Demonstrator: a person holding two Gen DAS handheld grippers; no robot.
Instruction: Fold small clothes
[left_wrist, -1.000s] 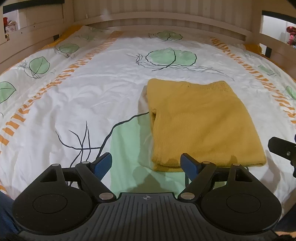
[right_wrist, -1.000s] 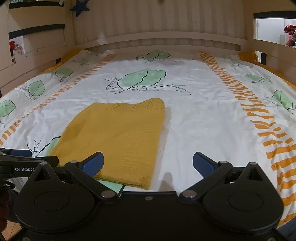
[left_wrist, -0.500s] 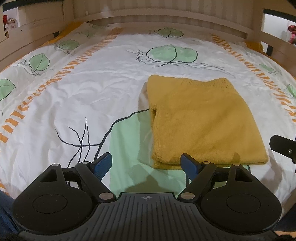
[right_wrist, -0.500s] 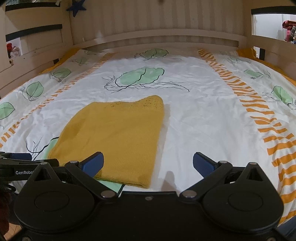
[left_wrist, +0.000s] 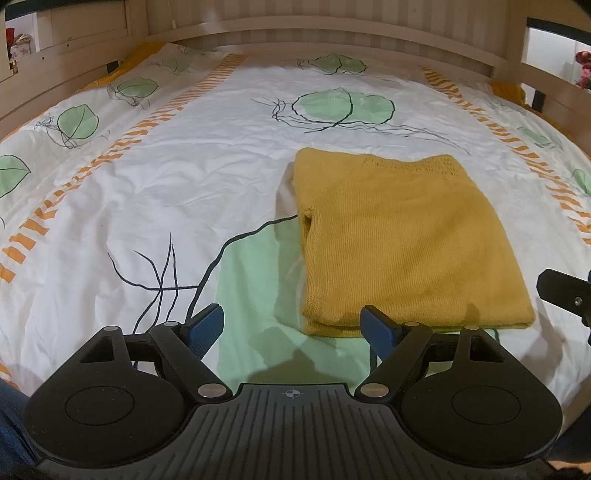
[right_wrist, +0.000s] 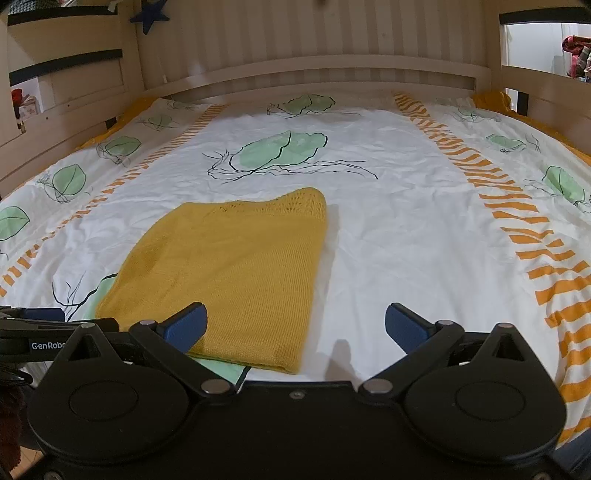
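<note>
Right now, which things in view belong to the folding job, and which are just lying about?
Part of the job:
- yellow knitted garment, folded flat on the bed
- left tongs, open, empty
- right tongs, open, empty
- leaf-print bedcover, the work surface

Just lying about:
- wooden bed frame
- dark star on the headboard post
- clutter on the side shelf

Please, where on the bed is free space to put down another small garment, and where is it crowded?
Free: the white leaf-print duvet between the folded mustard-yellow knitted garment and the orange striped band; also the duvet left of the garment in the left wrist view. Crowded: the near edge, where the open left gripper and open right gripper hover.
</note>
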